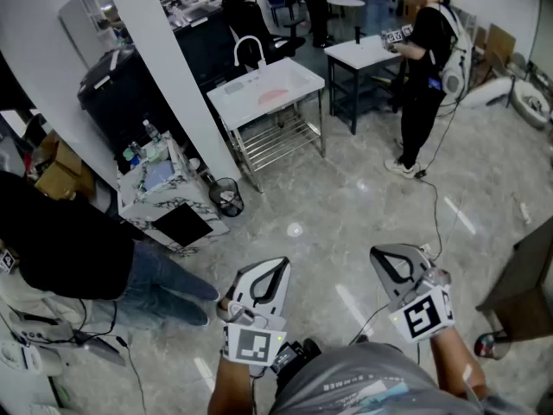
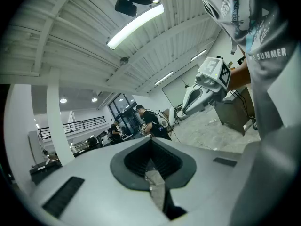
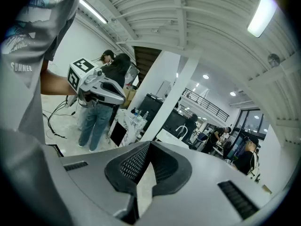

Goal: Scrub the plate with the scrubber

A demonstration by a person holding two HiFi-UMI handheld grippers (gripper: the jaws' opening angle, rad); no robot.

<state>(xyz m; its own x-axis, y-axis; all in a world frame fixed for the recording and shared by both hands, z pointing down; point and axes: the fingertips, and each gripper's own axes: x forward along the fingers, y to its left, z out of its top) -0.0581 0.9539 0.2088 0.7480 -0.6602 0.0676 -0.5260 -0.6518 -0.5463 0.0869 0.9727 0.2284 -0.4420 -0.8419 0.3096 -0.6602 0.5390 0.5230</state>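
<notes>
Glossy grey stone floor point(image 1: 346, 206), carrying a white sink table point(image 1: 307, 78) with a curved tap point(image 1: 249, 50), a flat pinkish round thing point(image 1: 275, 95) in its basin and a wire shelf point(image 1: 275, 141) underneath. Beyond it, a second white table point(image 1: 363, 54) with a small dark upright thing point(image 1: 357, 35) on top. Nearer, on the same floor: a marble-patterned cabinet point(image 1: 155, 206) topped with bottles point(image 1: 149, 132), a black mesh bin point(image 1: 226, 197) just beside it, and a loose cable point(image 1: 436, 204) trailing across.
</notes>
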